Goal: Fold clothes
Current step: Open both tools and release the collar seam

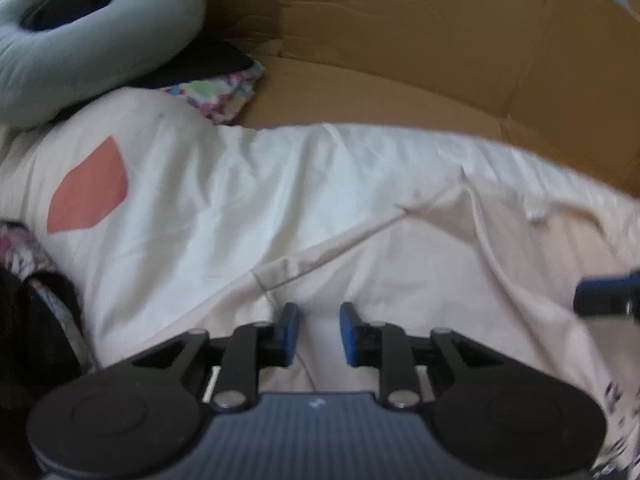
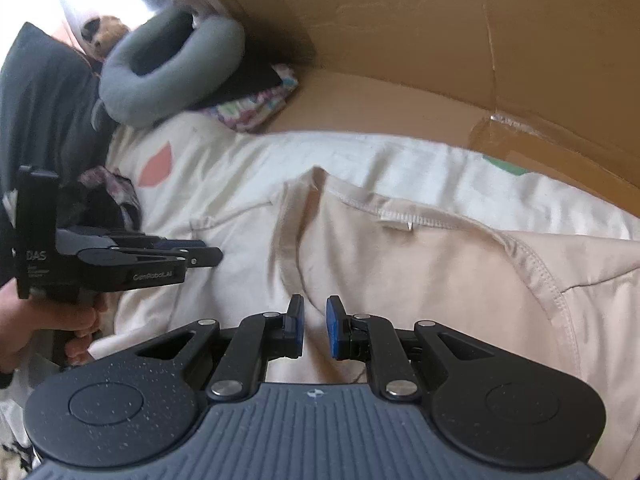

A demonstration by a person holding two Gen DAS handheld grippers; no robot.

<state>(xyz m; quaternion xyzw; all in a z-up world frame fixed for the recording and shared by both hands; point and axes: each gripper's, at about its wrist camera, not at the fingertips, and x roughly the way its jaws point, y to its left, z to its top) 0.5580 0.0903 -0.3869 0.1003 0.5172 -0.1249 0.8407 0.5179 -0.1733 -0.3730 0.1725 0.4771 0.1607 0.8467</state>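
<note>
A pale beige T-shirt point(image 2: 420, 280) lies spread on a white sheet point(image 2: 360, 160), its neck label point(image 2: 396, 222) facing up; it also shows in the left wrist view point(image 1: 420, 264). My left gripper point(image 1: 319, 312) hovers just over the shirt's lower part, jaws apart with a small gap, nothing between them. It also shows from the side in the right wrist view point(image 2: 208, 254). My right gripper point(image 2: 315, 304) is over the shirt below the collar, jaws slightly apart and empty. Its tip shows at the right edge of the left wrist view point(image 1: 600, 292).
A cardboard wall point(image 2: 440, 40) stands behind the sheet. A grey neck pillow point(image 2: 168, 80), a dark pillow point(image 2: 44, 120) and a colourful folded cloth point(image 2: 256, 108) lie at the far left. A patterned dark garment point(image 1: 28, 264) sits at the left.
</note>
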